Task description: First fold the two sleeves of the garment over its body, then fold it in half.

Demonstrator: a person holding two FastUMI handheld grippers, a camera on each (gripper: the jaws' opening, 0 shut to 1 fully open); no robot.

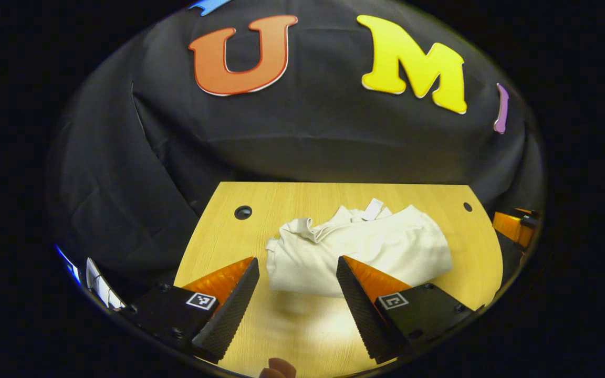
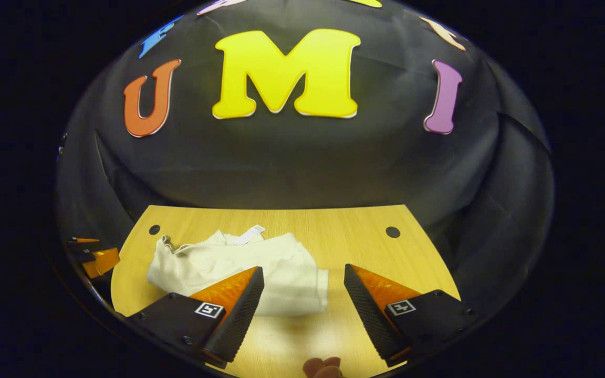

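Lying bunched near the middle of the wooden counter (image 1: 302,325), the white garment (image 1: 365,252) sat folded into a compact, rumpled bundle, with a small white tag (image 1: 372,208) sticking up from its far edge near the collar. In the left gripper view, the left tongs (image 1: 297,286) hung above the near part of the counter with their fingers spread wide, nothing between them; the bundle's near edge lay just beyond the tips, and the right-hand finger overlapped the cloth's near edge in the picture, though contact could not be judged. A fingertip (image 1: 277,368) of the holding hand showed at the bottom edge. At the far right of that view part of the other tool (image 1: 512,226) appeared beside the counter's edge.

In the right gripper view, the right tongs (image 2: 303,291) were likewise spread apart and empty, held over the near counter (image 2: 334,236). The garment (image 2: 239,268) lay to the left of their centre, its right end falling between the fingers' line of sight and its tag (image 2: 250,233) pointing toward the back wall. Two round holes (image 2: 393,231) marked the counter's far corners. The left tool (image 2: 95,257) showed at the far left edge, off the counter's side.
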